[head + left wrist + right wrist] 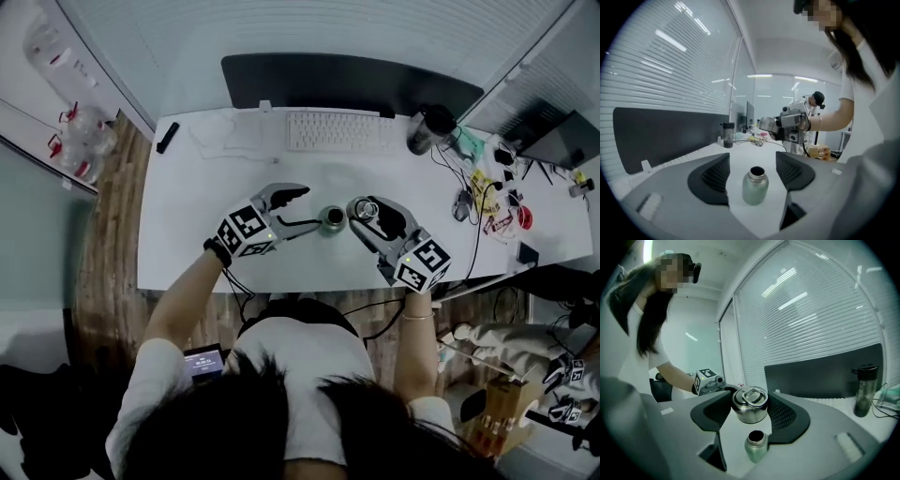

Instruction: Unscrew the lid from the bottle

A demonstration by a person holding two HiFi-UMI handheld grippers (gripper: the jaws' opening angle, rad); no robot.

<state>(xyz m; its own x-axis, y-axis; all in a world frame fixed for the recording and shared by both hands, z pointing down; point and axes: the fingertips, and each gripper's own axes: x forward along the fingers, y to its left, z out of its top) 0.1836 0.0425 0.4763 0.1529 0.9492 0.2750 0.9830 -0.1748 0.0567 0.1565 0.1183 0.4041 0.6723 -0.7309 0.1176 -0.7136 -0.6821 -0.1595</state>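
Pinching the lid (750,409), right gripper's (750,401) fingers (783,416) hover near the bottle (755,188), seemingly untouched between left gripper's (753,163) spread fingers (714,179).

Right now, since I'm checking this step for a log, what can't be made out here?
Bottle contents: its mouth is dark in all views.
Lid threads: underside faces away, fingers cover its sides, right gripper view.
Clutter at far right, head view: too small to name.

Office desk (187,244) with keyboard (337,131), monitor (347,82)
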